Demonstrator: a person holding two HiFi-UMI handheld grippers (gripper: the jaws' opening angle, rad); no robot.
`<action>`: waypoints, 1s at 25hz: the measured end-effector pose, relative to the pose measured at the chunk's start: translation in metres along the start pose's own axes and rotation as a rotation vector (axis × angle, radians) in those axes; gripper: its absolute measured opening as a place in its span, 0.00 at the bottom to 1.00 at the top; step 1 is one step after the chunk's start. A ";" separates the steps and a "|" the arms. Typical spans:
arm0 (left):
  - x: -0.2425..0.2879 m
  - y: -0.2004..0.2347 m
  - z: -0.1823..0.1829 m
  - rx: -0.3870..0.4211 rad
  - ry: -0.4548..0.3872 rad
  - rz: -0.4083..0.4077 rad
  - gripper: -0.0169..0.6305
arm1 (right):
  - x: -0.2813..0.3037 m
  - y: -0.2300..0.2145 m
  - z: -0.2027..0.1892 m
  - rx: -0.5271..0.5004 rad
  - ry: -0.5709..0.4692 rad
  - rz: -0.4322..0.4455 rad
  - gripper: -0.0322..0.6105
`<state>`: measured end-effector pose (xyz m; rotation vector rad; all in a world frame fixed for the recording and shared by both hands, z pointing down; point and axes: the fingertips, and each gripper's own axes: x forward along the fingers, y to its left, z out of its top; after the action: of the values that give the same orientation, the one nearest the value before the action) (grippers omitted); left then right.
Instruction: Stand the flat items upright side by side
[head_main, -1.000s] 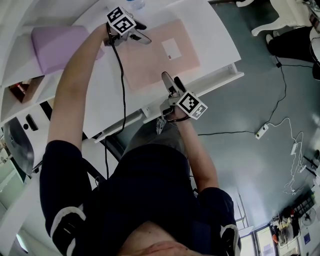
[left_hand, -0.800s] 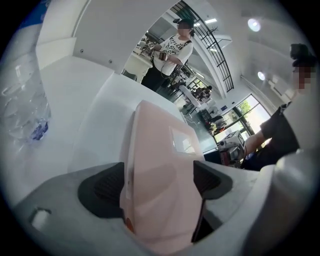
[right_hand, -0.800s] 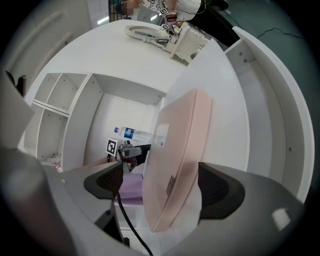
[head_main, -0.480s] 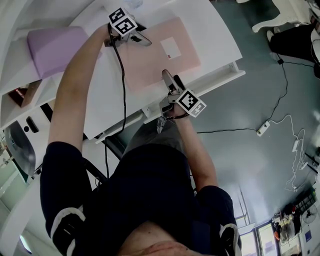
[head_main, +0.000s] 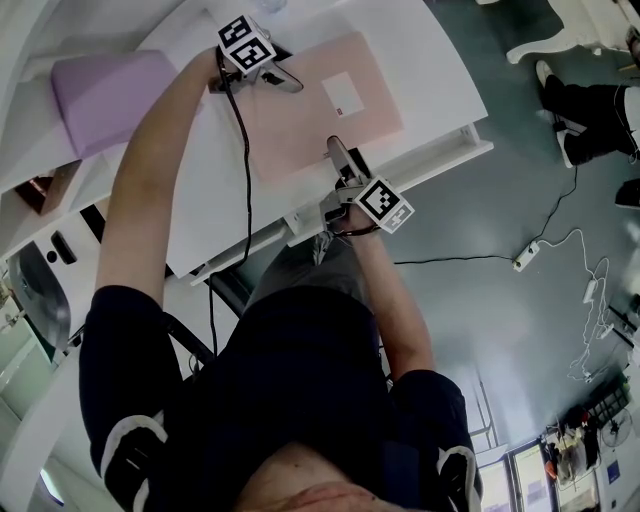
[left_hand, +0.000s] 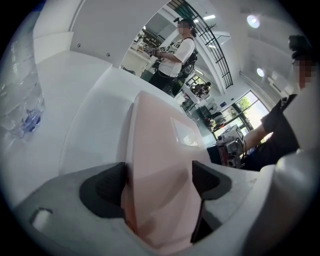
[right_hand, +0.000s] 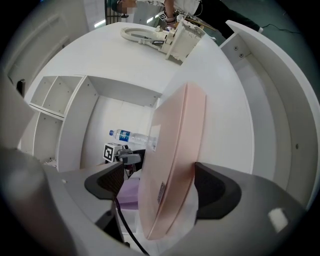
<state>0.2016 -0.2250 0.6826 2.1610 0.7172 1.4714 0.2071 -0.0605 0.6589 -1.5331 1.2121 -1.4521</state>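
Note:
A flat pink box (head_main: 320, 110) with a white label lies on the white table (head_main: 425, 60). My left gripper (head_main: 285, 80) is at its far left corner. In the left gripper view the pink box (left_hand: 155, 150) fills the space between both pads, so my left gripper (left_hand: 160, 180) is shut on it. At the box's near edge is my right gripper (head_main: 340, 160). In the right gripper view the box (right_hand: 175, 150) sits between the jaws against the right pad, with a gap at the left pad, so my right gripper (right_hand: 157, 185) is open.
A flat purple item (head_main: 110, 85) lies on the table left of the box. A clear water bottle (left_hand: 20, 100) stands beyond the left gripper. White shelf compartments (head_main: 40, 180) sit at the table's left end. A person (left_hand: 175, 50) stands across the room.
Almost nothing differs. My right gripper has crept slightly further onto the box's near edge, and the left gripper has stayed at its corner.

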 end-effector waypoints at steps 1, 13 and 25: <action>0.000 0.001 -0.001 0.001 0.000 0.005 0.69 | 0.000 -0.001 0.000 0.007 -0.001 -0.001 0.73; 0.004 -0.006 -0.007 0.026 0.042 -0.014 0.61 | -0.005 -0.007 0.003 0.080 0.062 0.033 0.65; 0.006 -0.010 -0.007 0.028 0.017 0.021 0.61 | -0.006 -0.025 0.001 0.043 0.094 -0.072 0.37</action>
<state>0.1954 -0.2134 0.6828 2.1857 0.7272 1.5001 0.2122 -0.0470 0.6804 -1.5086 1.1829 -1.6031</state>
